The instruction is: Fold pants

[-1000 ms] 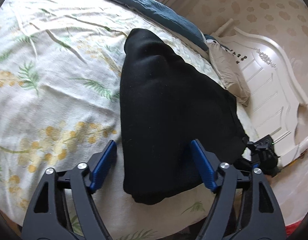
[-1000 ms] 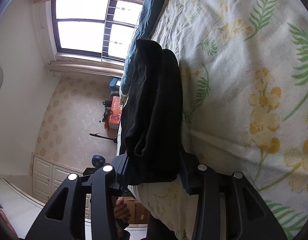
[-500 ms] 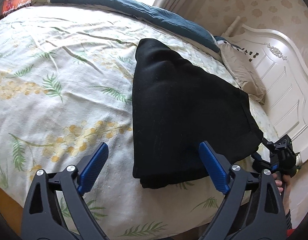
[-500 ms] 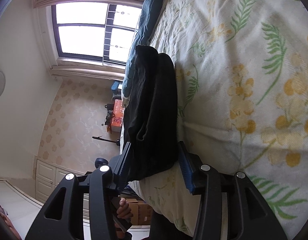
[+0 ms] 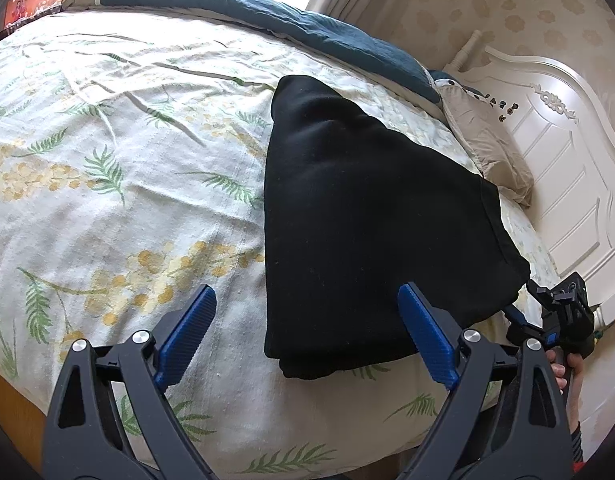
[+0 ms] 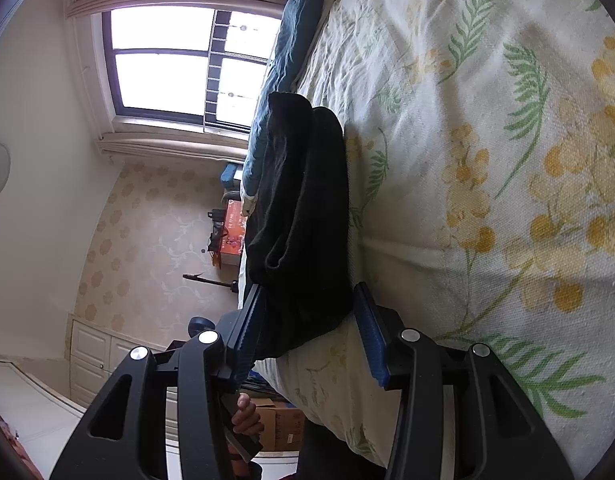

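One pair of black pants (image 5: 371, 216) lies folded into a compact stack near the edge of the bed (image 5: 107, 168), on its leaf-and-flower sheet, with a beige pillow (image 5: 487, 156) and a white headboard (image 5: 567, 168) beyond it. The left gripper (image 5: 307, 332) has just been opening: its blue fingers (image 5: 187, 332) now stand spread wide, one on either side of the stack's near corner, pressing on nothing, and compared with a second ago it has drawn back, so more of the sheet shows in front of the fold. That looks like a release, which suggests this fold is done. The left gripper tilts down at the bed from above the near edge. The right gripper (image 6: 307, 320) comes in low from the side, almost level, its fingers (image 6: 369, 332) half closed around the stack's end; whether they actually pinch the cloth I cannot tell.
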Demonstrator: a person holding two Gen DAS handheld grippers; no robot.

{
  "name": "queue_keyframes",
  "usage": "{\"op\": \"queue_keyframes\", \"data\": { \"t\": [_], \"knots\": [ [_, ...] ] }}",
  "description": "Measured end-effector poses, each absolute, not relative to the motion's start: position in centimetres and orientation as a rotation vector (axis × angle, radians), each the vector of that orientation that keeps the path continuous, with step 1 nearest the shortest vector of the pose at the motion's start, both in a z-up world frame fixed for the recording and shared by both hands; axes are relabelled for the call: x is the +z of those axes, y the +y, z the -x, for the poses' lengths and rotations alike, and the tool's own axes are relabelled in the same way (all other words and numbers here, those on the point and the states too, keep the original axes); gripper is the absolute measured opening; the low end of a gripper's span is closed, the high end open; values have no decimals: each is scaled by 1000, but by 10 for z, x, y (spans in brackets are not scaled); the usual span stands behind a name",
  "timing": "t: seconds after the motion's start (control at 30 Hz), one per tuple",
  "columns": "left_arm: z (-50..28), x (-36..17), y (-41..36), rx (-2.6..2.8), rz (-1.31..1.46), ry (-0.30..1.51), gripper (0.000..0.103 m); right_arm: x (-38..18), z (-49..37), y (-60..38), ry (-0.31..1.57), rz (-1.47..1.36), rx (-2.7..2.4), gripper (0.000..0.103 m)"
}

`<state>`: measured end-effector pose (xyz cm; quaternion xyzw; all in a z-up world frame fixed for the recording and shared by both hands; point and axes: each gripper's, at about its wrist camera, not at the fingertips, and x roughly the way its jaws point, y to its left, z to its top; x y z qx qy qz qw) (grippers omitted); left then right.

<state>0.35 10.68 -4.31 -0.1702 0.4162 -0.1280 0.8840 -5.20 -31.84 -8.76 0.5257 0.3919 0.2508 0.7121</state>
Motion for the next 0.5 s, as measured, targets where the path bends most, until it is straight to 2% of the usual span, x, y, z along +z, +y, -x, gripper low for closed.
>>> {"op": "queue_keyframes", "data": {
  "t": [0.5],
  "knots": [
    [-4, -45, 106, -266, 368, 875, 93, -87, 51, -316, 871, -1164, 556, 46]
  ]
}}
